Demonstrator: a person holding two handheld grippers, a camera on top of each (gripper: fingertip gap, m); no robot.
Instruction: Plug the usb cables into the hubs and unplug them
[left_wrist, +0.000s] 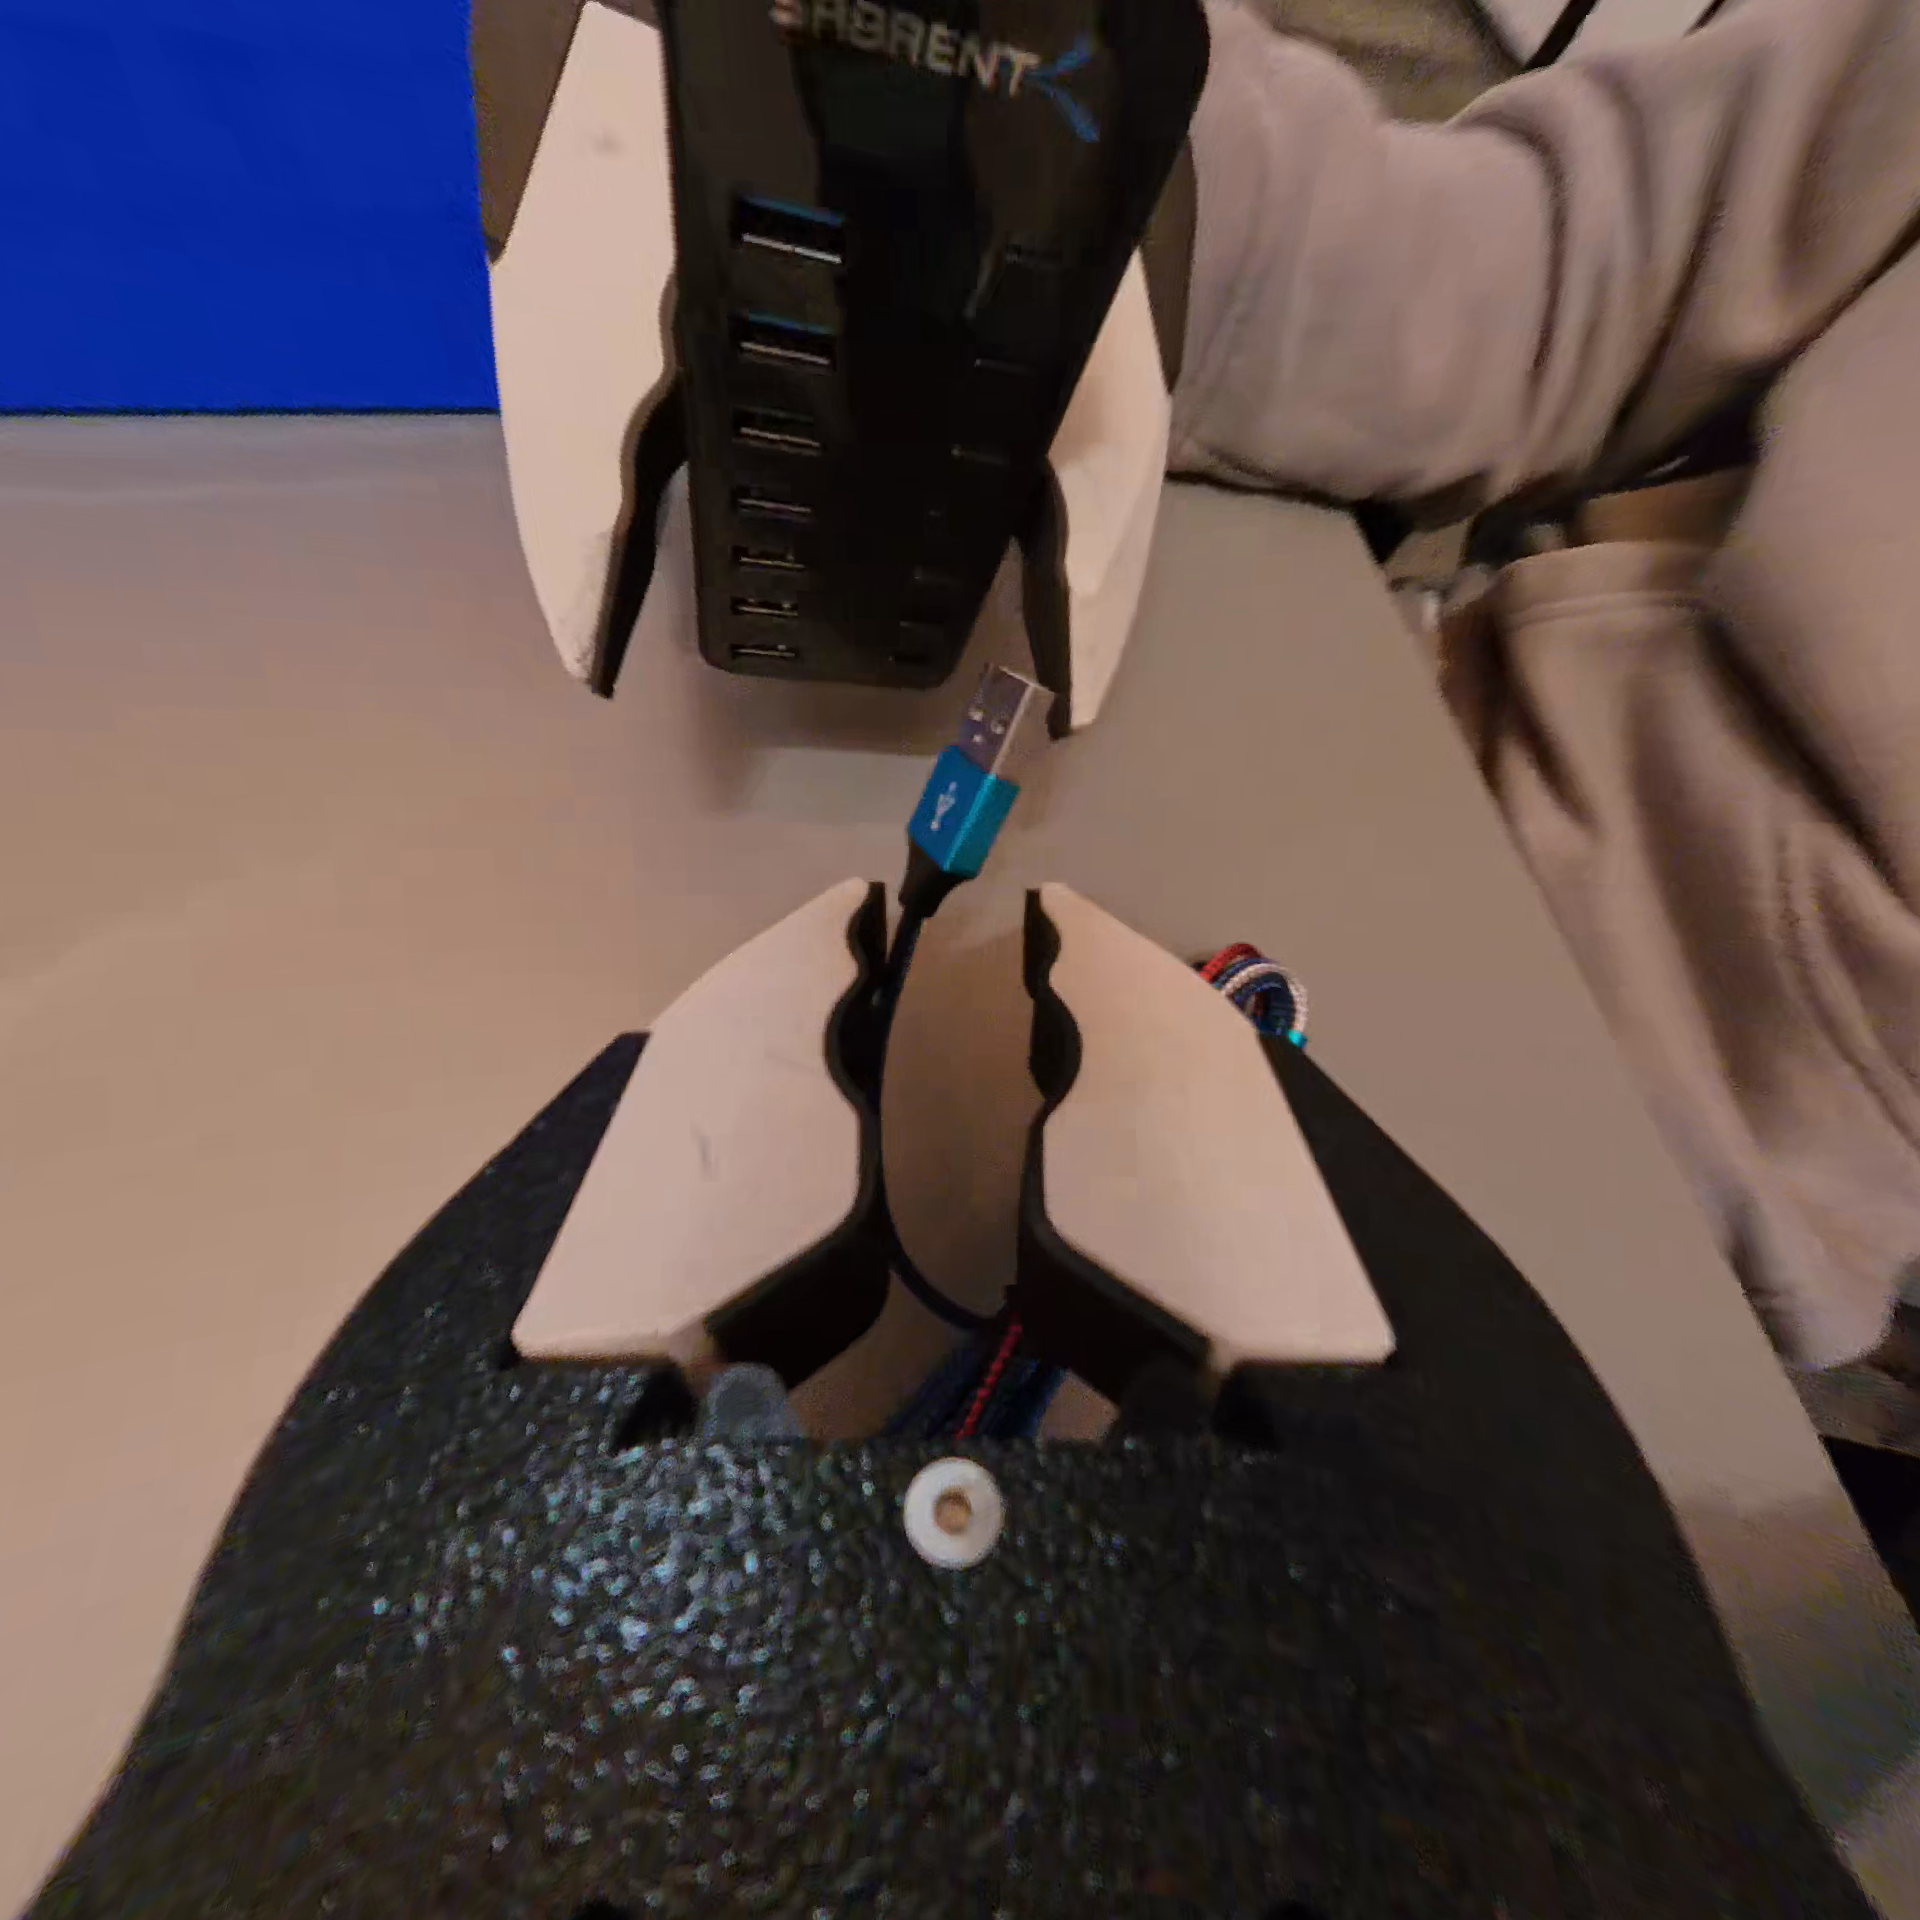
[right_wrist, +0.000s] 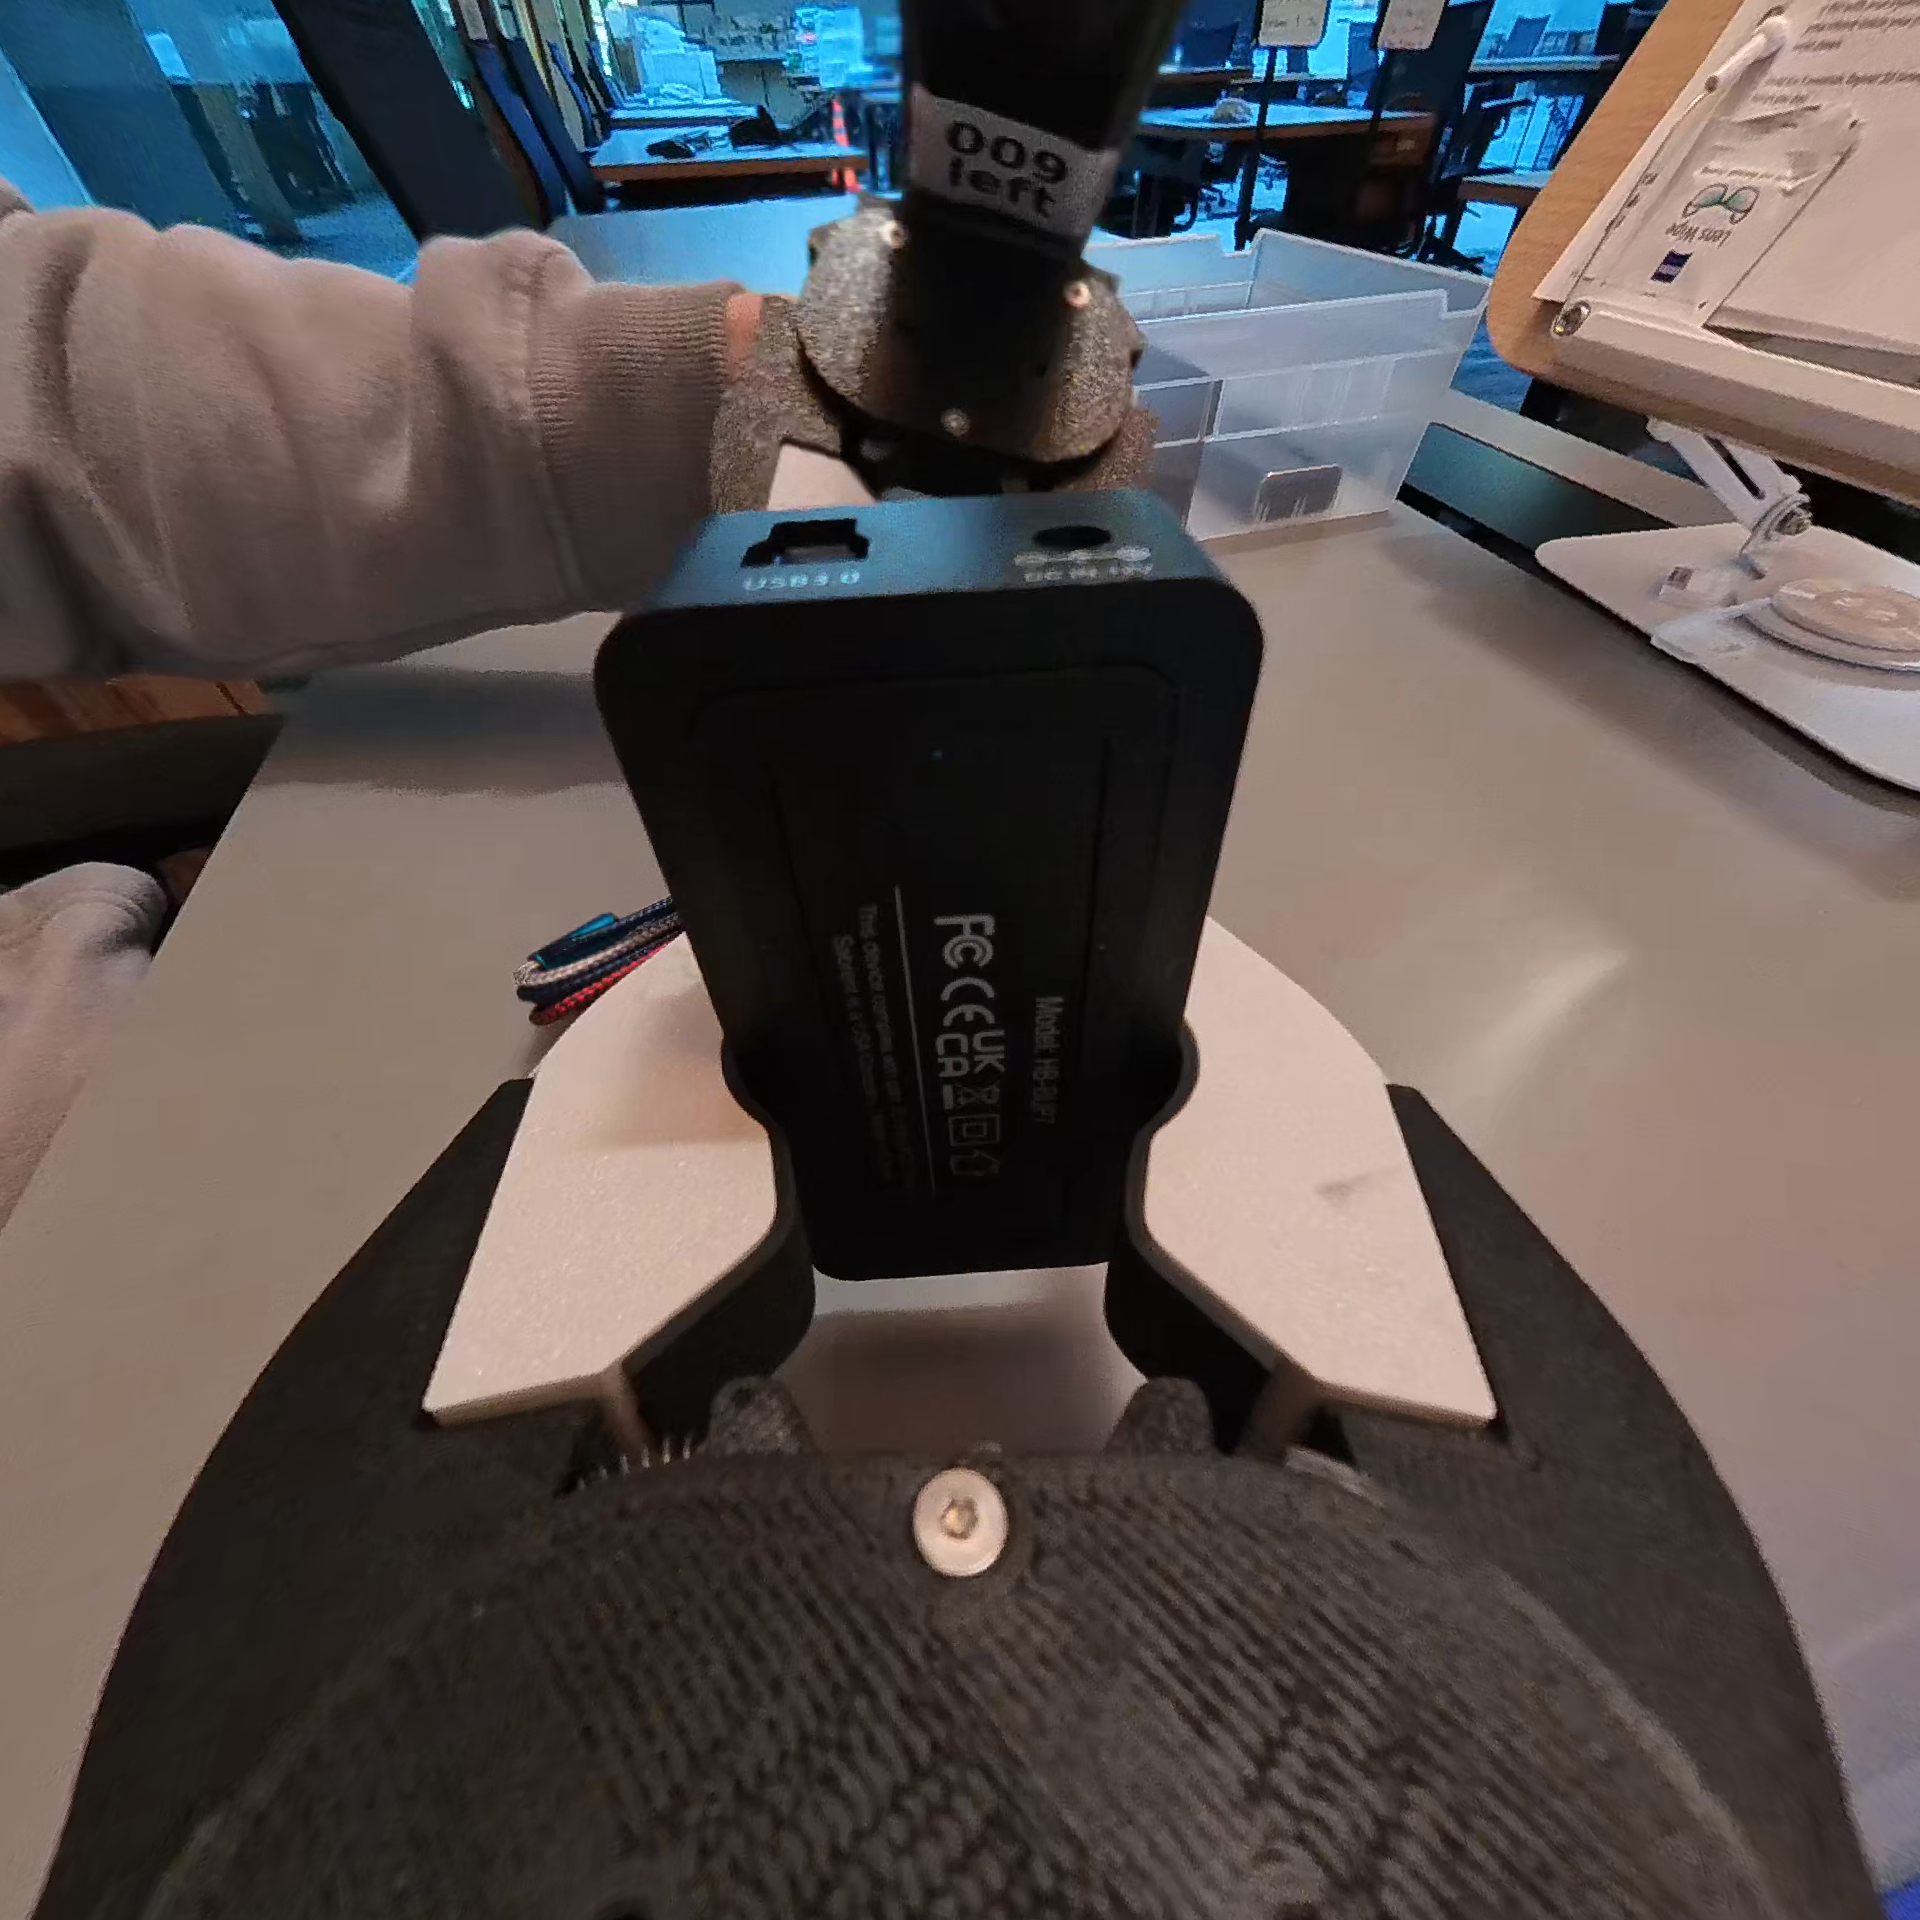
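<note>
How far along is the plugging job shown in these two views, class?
Done: the right gripper clamps the black hub. In hand: the left gripper has the blue USB plug near the hub, its jaws apart around the cable. Left: inserting; every visible port looks empty.

hub (right_wrist: 935, 883): matt black plastic, smooth | plug (left_wrist: 1003, 712): shiny bare metal tip, blue metallic-look shell | cable (right_wrist: 597, 961): braided cloth weave | left gripper (left_wrist: 951, 914): rough grainy black body, smooth matt pale fingers (left_wrist: 748, 1091) | table (left_wrist: 312, 831): smooth matt grey | sleeve (right_wrist: 312, 436): soft grey cloth | bin (right_wrist: 1309, 384): clear plastic
</note>
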